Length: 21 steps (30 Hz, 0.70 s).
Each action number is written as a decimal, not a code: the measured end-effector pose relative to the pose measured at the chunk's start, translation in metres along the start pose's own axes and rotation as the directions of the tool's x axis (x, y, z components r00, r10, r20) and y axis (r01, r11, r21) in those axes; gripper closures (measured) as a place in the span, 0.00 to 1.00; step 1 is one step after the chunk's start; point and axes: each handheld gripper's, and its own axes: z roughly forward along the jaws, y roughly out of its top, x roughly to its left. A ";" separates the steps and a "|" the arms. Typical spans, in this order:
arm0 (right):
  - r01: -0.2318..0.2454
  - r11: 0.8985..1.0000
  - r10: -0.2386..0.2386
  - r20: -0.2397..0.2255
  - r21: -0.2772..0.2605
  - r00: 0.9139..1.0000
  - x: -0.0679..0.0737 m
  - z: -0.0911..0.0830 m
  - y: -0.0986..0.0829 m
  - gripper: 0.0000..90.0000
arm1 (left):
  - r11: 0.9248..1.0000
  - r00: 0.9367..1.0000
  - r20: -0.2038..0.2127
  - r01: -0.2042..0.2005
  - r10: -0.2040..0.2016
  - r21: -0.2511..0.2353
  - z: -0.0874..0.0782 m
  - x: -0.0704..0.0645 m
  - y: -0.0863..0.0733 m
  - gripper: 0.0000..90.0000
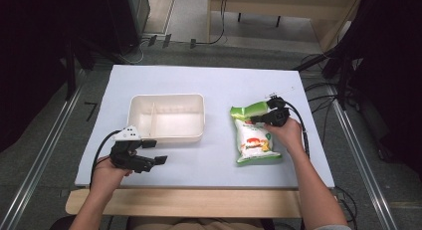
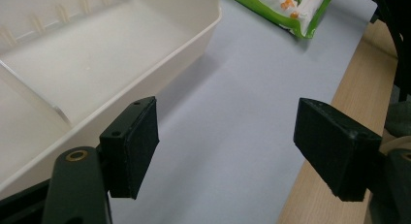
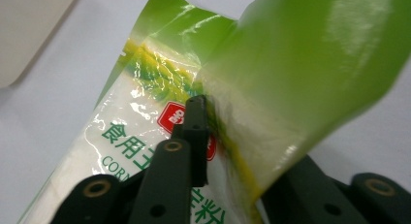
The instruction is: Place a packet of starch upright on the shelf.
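Observation:
A green and white snack bag (image 1: 254,135) lies on the white table to the right of a cream two-compartment tray (image 1: 167,117). My right gripper (image 1: 262,116) is shut on the bag's green top edge (image 3: 291,78), which curls up around the jaws. My left gripper (image 1: 153,152) stands open near the table's front left, just in front of the tray's near wall (image 2: 160,78). Nothing sits between its pads (image 2: 133,146). The bag's lower corner (image 2: 286,8) shows beyond them in the left gripper view.
The tray's compartments (image 2: 87,69) hold nothing. The wooden table edge (image 1: 189,200) runs along the front. Cables (image 1: 323,95) and dark stands lie off the table's right side.

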 end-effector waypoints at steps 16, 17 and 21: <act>0.041 0.998 -0.040 0.019 -0.045 0.999 0.018 -0.027 0.003 1.00 | 1.000 1.000 0.016 -0.002 0.002 -0.011 -0.001 -0.002 0.002 0.28; 0.040 0.998 -0.039 0.013 -0.053 0.999 0.020 -0.030 0.003 1.00 | 1.000 1.000 0.016 -0.003 0.003 -0.008 -0.001 -0.002 0.002 0.28; 0.044 0.996 -0.044 0.008 -0.073 0.999 0.024 -0.043 0.002 1.00 | 1.000 1.000 0.018 -0.005 0.005 0.007 0.000 -0.002 0.002 0.28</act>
